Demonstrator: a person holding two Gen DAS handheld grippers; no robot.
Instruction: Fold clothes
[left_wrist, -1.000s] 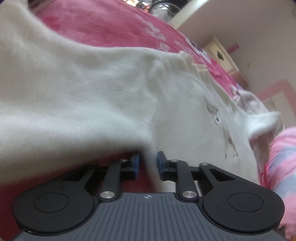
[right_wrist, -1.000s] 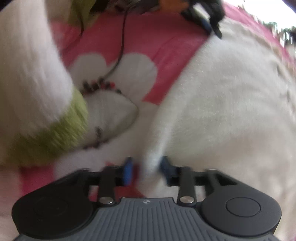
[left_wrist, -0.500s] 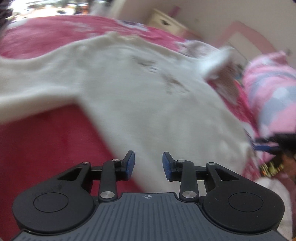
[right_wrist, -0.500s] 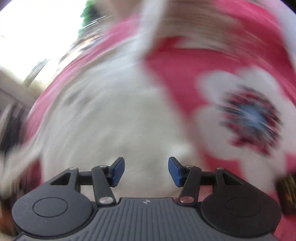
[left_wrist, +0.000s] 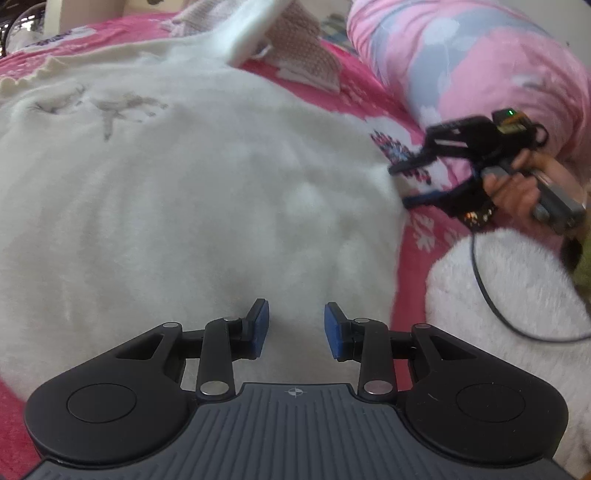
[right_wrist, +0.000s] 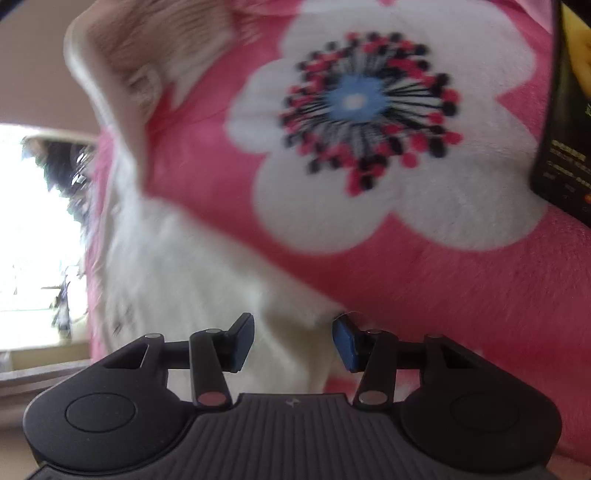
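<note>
Pink floral bedspread (right_wrist: 424, 280) covering a bed, with a pink-and-blue pillow (left_wrist: 461, 62) at far right. The white fleece garment (left_wrist: 184, 206) lies spread face-up across the bedspread, its embroidered motif toward the far left and one sleeve (left_wrist: 251, 29) raised at the far edge. A dark box (right_wrist: 565, 122) sits at the right margin of the right wrist view. Left gripper (left_wrist: 296, 329): jaws apart, poised over the garment's near hem, gripping nothing. Right gripper (right_wrist: 293, 342): jaws closing, with a corner of the white fabric between them but not yet pinched. For a clean fold, each gripper should probably take an equal bite at opposite hem corners, catching both layers before lifting together.
</note>
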